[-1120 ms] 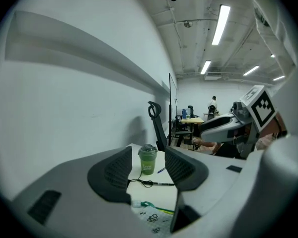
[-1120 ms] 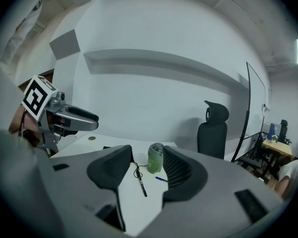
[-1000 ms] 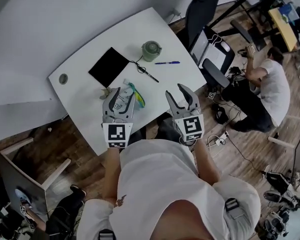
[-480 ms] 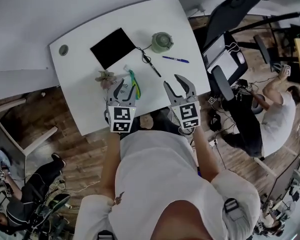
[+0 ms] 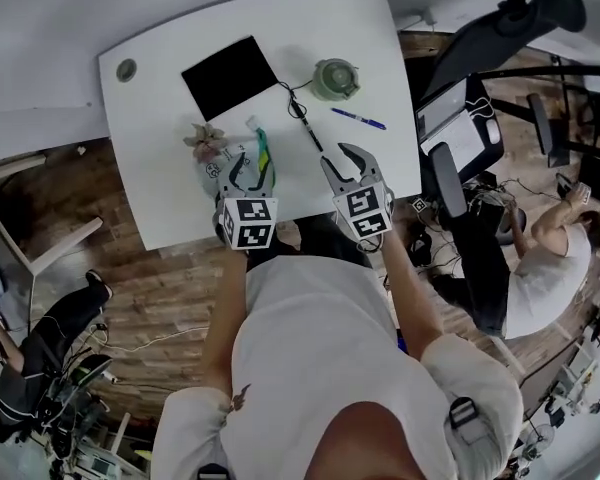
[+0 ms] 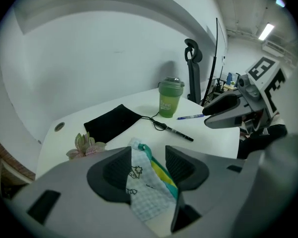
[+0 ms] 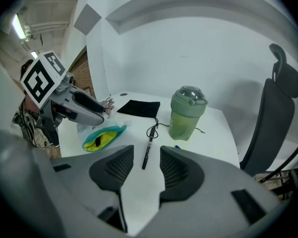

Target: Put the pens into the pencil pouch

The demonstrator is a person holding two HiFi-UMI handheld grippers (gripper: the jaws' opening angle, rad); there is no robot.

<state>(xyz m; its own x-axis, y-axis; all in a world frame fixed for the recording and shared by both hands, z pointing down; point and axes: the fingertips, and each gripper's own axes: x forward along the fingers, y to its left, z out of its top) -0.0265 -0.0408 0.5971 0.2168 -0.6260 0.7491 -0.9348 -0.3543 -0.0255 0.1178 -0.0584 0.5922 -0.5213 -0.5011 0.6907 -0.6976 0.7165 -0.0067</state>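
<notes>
**Item 1, left gripper** (image 5: 252,173). I have brought it down steeply to the near part of the white table (image 5: 160,193). Its jaws have just been opening and stand spread. The pencil pouch (image 6: 144,182), pale checked fabric with a teal rim and yellow lining, lies between them. I see no pad pressing on it, so it is not yet gripped.

**Item 2, right gripper** (image 5: 348,163). This one has also been lowered and now sits level with the left. Its jaws have just been closing a little but are still apart, with nothing between the pads. The black pen with a looped cord (image 7: 147,155) lies on the table ahead of the gap, untouched.

**Item 3, blue pen** (image 5: 360,119). It lies farther off, near the green lidded cup (image 5: 335,78).

**Item 4, other things on the table.** A black flat square (image 5: 230,76) and a small dried flower (image 5: 205,140) are both outside the task.

**Status.** Both tools have moved from hovering to working height. My judgement is that the task is only starting. The left is placed to hold the pouch mouth, the right to take the black pen, and no pen is in yet.
</notes>
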